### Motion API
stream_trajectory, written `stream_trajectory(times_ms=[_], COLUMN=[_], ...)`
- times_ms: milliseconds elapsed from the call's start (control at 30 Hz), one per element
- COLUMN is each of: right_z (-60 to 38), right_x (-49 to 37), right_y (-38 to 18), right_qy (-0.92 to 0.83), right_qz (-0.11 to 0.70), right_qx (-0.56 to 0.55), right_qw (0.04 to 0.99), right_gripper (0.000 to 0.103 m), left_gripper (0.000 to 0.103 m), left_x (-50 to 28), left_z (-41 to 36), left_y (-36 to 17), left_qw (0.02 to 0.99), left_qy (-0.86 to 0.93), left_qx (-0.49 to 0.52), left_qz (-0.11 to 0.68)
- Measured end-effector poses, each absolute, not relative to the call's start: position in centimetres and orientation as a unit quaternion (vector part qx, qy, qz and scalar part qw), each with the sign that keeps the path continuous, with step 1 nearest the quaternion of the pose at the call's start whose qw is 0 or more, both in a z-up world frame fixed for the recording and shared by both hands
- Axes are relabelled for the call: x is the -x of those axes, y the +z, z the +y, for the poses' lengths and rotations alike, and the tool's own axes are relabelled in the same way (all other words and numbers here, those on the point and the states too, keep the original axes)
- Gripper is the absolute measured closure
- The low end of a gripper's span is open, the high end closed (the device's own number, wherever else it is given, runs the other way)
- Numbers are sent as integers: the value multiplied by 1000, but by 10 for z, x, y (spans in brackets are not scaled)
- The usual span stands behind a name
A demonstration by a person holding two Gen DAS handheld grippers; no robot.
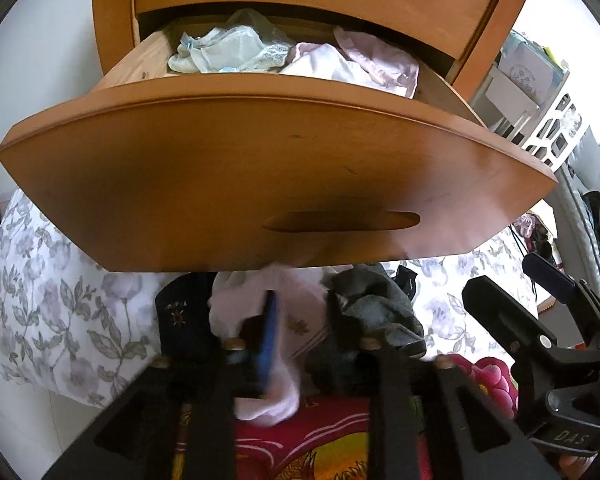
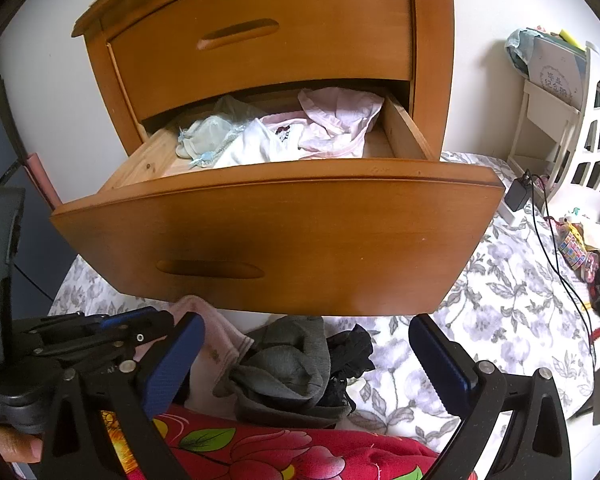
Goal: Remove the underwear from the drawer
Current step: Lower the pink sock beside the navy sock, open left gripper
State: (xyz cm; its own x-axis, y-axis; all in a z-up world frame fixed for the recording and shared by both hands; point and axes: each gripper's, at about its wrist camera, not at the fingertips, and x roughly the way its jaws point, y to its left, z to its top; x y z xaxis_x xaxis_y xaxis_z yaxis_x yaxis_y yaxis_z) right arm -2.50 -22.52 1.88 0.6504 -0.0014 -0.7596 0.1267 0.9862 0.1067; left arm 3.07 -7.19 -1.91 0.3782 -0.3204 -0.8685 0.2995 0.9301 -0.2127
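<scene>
The open drawer (image 2: pixel 278 236) juts out over a flowered bedspread (image 2: pixel 512 320), its wide front hiding what lies under it, and light underwear (image 2: pixel 284 132) is still heaped inside. Below it a pale pink garment (image 1: pixel 268 360) hangs blurred between the left gripper (image 1: pixel 300 320) fingers, which stand narrowly apart, so whether they still pinch it is hard to tell. The right gripper (image 2: pixel 306 356) stands wide and empty over a pile of grey and black clothes (image 2: pixel 296 368), beside a red flowered cloth (image 2: pixel 292 452).
</scene>
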Motion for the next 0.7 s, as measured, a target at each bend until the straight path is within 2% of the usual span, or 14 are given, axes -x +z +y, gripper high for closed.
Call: stream_trajectory(times_ms=[33,100,133,167,333,700], right_z=[-225,-226,-226,-226,-227,-226], right_x=[25,25,25,26,26,26], right_y=[19,19,19,19,20,20], right_qy=[-35,-35,-35,-35,-35,-35], right_qz=[416,416,416,415,415,415], right_qx=[-76,-76,-77,-77,-79,-79], right_qw=[905,905,906,906,906,906], right_gripper=[0,0,0,0,0,0], left_gripper=[65,64,60,51,35,33], left_x=[-30,-30,-29,-29,-27,-22], left_z=[-71,-71,-70,-69,-61,-44], left_y=[-18,-18,-18,-18,-15,-11], left_qw=[831,832,832,832,836,844], left_qy=[-187,-186,-185,-183,-177,-159], left_qx=[11,13,14,17,32,53], left_qz=[524,522,523,524,518,509])
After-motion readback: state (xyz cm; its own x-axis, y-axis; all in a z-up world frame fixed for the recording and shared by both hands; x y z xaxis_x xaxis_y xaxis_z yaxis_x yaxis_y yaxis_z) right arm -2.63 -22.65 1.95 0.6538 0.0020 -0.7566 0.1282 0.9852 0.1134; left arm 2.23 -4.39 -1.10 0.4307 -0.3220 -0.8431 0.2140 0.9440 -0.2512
